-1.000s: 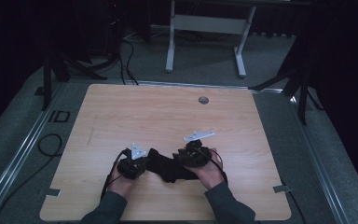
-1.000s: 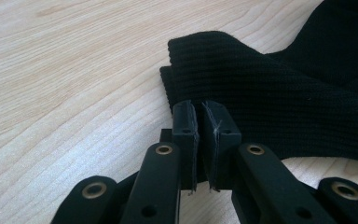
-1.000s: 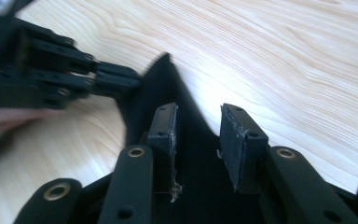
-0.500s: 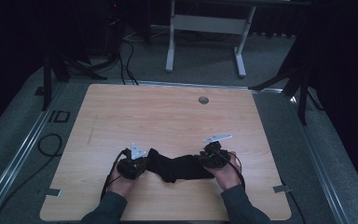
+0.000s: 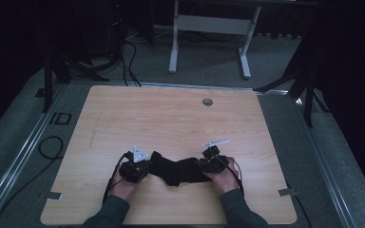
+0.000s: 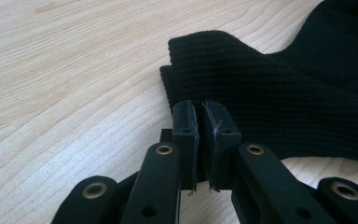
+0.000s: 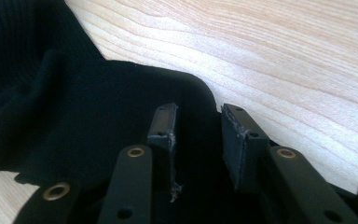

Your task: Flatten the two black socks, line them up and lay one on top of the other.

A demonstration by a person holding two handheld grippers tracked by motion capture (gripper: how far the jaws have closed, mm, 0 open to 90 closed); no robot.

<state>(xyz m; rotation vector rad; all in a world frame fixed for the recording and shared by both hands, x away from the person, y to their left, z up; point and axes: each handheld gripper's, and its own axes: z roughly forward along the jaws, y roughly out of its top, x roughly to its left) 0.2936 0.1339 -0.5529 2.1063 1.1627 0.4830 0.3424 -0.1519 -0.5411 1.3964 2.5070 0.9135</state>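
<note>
Right now your left tool (image 6: 200,126) is pinched nearly closed on the ribbed edge of the black knit garment (image 5: 178,170) lying on the wooden counter (image 5: 171,118), while your right tool (image 7: 198,135) sits partly open over its other end.

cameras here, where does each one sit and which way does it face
High view: above the person's side, facing forward and down on the table; forearms, hands and both hand-held grippers show.
Left gripper view: rides the left hand-held gripper, looking along its shut jaws at a black cloth edge.
Right gripper view: rides the right hand-held gripper, jaws parted over the cloth.
Shared: all three show the cloth and table.
</note>
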